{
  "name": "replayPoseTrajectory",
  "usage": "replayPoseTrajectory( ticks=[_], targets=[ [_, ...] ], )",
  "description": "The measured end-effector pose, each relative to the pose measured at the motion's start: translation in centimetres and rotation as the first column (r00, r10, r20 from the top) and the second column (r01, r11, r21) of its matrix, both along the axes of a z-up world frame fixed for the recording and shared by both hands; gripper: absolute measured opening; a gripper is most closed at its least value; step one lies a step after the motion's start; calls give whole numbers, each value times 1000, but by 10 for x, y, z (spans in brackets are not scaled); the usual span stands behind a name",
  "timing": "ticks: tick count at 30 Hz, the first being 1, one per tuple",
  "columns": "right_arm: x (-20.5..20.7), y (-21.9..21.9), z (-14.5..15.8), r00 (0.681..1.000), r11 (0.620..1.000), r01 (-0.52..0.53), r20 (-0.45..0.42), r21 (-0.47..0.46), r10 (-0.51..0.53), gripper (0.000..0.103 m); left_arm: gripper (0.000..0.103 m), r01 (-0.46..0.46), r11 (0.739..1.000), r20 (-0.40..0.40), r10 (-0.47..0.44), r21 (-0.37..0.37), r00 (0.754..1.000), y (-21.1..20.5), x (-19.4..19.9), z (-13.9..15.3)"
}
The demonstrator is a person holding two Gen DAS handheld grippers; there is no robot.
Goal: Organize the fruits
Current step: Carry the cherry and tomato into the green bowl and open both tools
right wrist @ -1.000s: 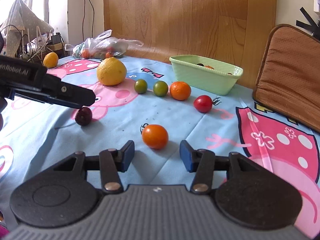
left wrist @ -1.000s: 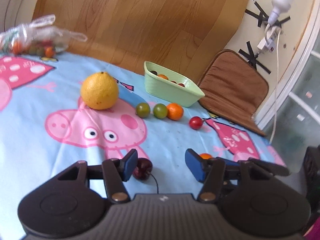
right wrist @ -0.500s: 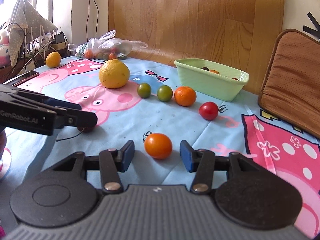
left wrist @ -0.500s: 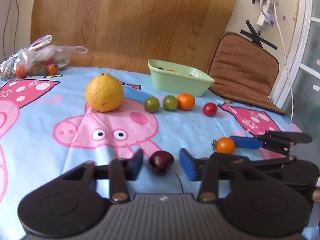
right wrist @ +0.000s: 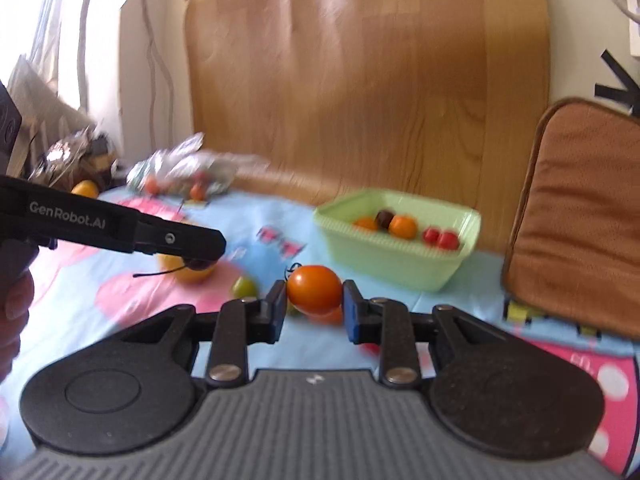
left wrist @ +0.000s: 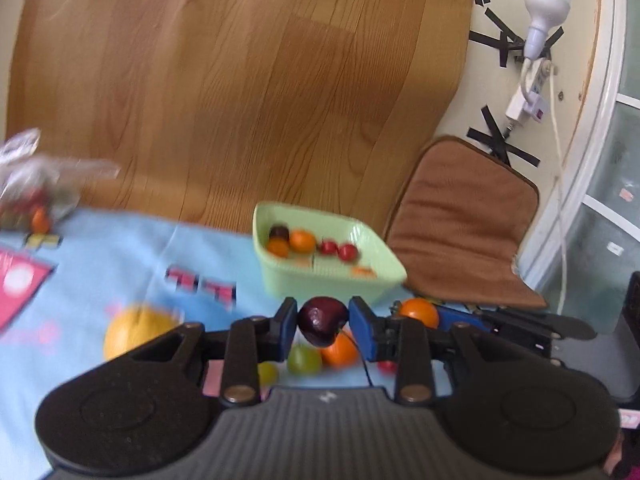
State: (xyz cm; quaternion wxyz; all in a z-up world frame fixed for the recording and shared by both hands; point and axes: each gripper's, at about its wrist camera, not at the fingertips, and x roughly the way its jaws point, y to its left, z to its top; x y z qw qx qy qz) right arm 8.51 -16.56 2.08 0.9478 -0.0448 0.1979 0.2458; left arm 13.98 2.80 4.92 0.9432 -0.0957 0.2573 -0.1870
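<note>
Left gripper (left wrist: 323,322) clamped on dark cherry (left wrist: 322,320), stem trailing near-right; right gripper (right wrist: 315,306) clamped on orange tomato (right wrist: 315,289), long axis left-right, above blue cartoon tablecloth (right wrist: 264,220).

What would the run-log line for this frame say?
left gripper: shut on dark cherry | right gripper: shut on orange tomato | both lifted | green basket: holds fruit

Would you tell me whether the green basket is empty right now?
Not empty: the green basket holds several small orange, red and dark fruits.

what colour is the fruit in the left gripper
Dark purple-red cherry, clearest in the left wrist view.
</note>
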Motion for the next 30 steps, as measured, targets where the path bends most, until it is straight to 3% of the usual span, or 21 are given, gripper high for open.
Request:
replayPoseTrajectory(
  ticks=[6,13,16,18,23,30],
  targets=[
    [80,-4,3,994,993,111,-7,30,-110,32,29,-12,1000,-88,14,20,996,-28,101,-5],
    [125,-6,-21,988,989,147,-54,-2,-147,33,30,-30,995,-165,46,100,985,-47,147,-33],
    [128,-11,-21,986,988,152,-72,17,-150,34,33,-32,994,-171,49,100,984,-47,143,-33],
    [122,-14,-15,987,988,152,-51,29,-150,41,35,-28,997,-156,40,76,987,-40,133,-27],
    [93,-26,2,993,991,117,-24,58,-116,42,40,-3,1000,-95,4,9,995,-15,88,-6],
    [44,-36,-14,998,1000,30,-61,3,-30,41,42,53,997,-105,-47,52,993,-2,22,-23]
  ],
)
